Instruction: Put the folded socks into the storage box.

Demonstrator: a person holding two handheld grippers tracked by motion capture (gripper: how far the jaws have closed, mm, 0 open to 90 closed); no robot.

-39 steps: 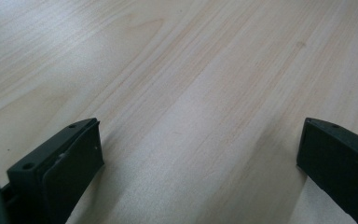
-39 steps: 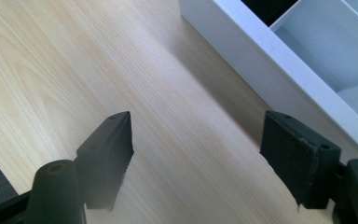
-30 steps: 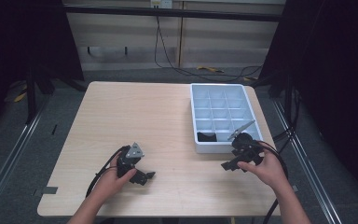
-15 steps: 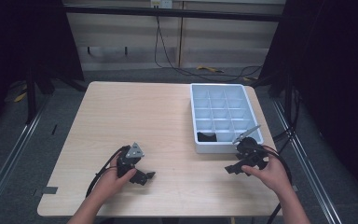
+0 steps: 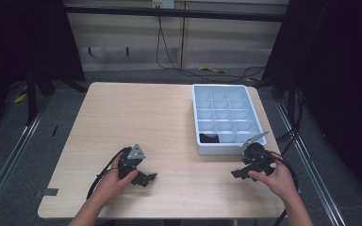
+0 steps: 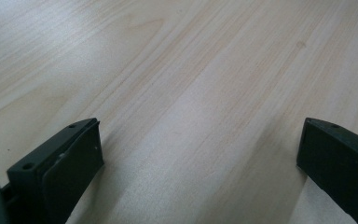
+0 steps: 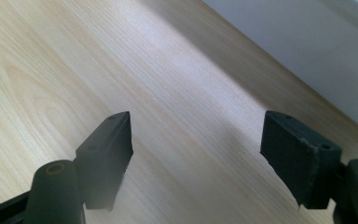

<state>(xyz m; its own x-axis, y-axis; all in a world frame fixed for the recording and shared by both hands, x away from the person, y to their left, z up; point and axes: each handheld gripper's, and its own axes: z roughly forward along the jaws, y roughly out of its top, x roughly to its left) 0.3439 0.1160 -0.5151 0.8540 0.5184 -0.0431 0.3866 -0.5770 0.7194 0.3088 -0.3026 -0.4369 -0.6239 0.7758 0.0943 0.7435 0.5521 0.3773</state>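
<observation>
Tray (image 5: 226, 149), the pale blue compartment organiser, is the nearest object to my right gripper (image 5: 241, 173) and the item I treat as the work piece. It sits on the right half of the table (image 5: 136, 113), its near wall facing the person, and one near-left compartment holds a small dark object (image 5: 209, 138) whose shape I cannot resolve.

Handling, as I judge it: the tray looks like thin moulded plastic, stiff but light, with smooth walls that may slip between flat pads. It would likely slide on the wood if pushed. The best purchase appears to be the outer rim or an inner divider, pinched across its thickness; the broad near wall offers nothing to close on.

Position relative to the grippers: in the right gripper view, the tray's near wall (image 7: 307, 42) runs across the upper right, near but apart from the jaws, which stand wide with bare wood between them. In the high view, the right gripper lies just in front of the tray's near-right corner. My left gripper (image 5: 143, 179) rests well apart from the tray, on the near-left of the table; the left gripper view shows its jaws spread wide over bare tabletop (image 6: 191, 93). Neither gripper carries anything.
</observation>
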